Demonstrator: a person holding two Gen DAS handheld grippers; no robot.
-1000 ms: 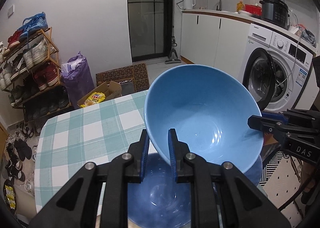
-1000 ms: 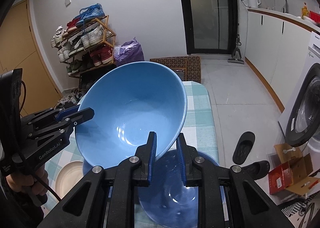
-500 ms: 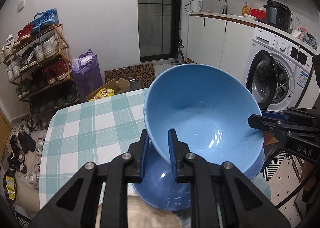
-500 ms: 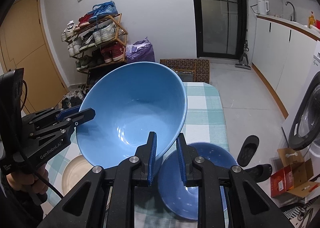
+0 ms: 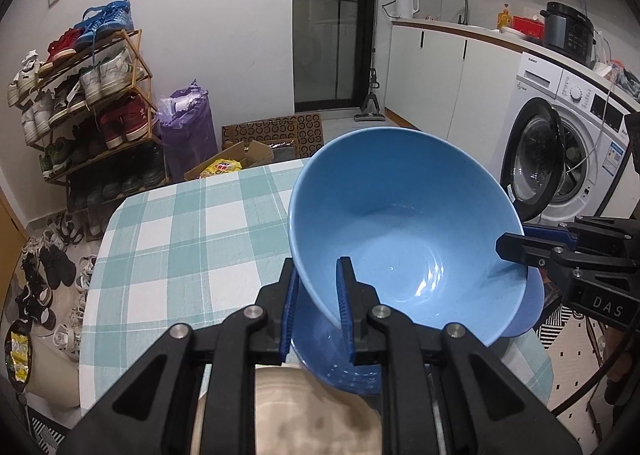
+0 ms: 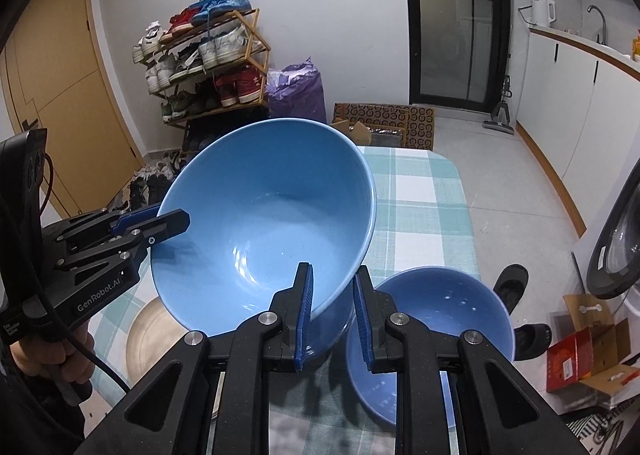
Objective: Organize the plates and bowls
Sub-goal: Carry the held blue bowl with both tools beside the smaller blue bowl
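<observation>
I see checked table [image 5: 172, 239] below. Large light-blue bowl [image 5: 404, 239] aloft, tilted, rim pinched both sides: my left gripper [image 5: 317, 315] and right gripper [image 6: 332, 319] both clenched on it. Darker blue bowl [image 6: 432, 339] sits lower right, beige plate [image 6: 156, 339] lower left of held bowl.

Your left gripper [image 6: 176, 220] and right gripper [image 6: 333, 309] are black with blue pads, silver screws; the left reads "GenRobot.AI", trailing a black cable.
</observation>
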